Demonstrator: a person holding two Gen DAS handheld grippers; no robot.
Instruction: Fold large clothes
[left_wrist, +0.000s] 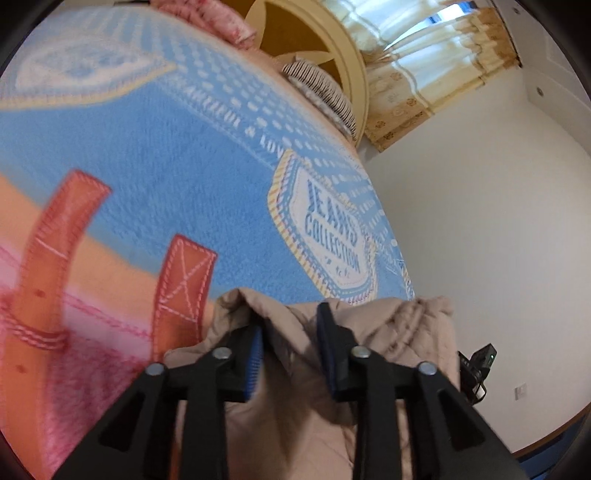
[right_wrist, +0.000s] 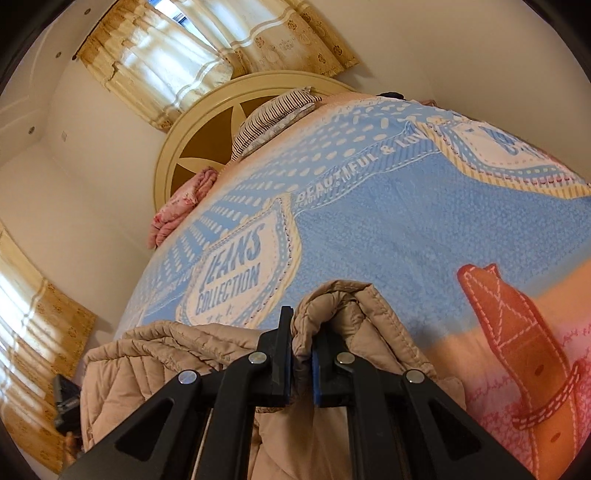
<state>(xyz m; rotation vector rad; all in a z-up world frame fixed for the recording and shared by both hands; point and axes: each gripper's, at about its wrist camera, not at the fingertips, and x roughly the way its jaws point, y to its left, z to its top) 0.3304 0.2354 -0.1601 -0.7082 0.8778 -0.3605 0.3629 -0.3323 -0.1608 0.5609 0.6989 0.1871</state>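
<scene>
Quilted beige jacket, one item, lies bunched at the near edge of a bed, on a blue blanket; in the left wrist view the same jacket spreads under and between the gripper's fingers. Right gripper: one, black with blue pads, jaws nearly together and pinching a thick folded edge of the jacket, which rises in a hump just above the fingertips. Left gripper: one, same make, jaws standing partly apart; jacket fabric lies in the gap, and the pads do not appear to press on it. Blanket: one, fleece, light blue with white dotted bands, the lettering "BEAUTIFUL & LOVE" partly legible, and badge-shaped emblems; one emblem reads "JEANS COLLECTION", a second sits farther along the bed, cut off by the frame. Printed belt-strap motifs in rust orange: two in the left wrist view, over an orange and pink band. Headboard: one, round, cream rim with brown panels. Striped pillow: one, against the headboard. Pink floral folded bedding: one bundle, beside the headboard at the bed's edge. Curtains: two sets visible in the right wrist view, one above the headboard, one at the lower left. Small black device: one, beyond the jacket's edge.
</scene>
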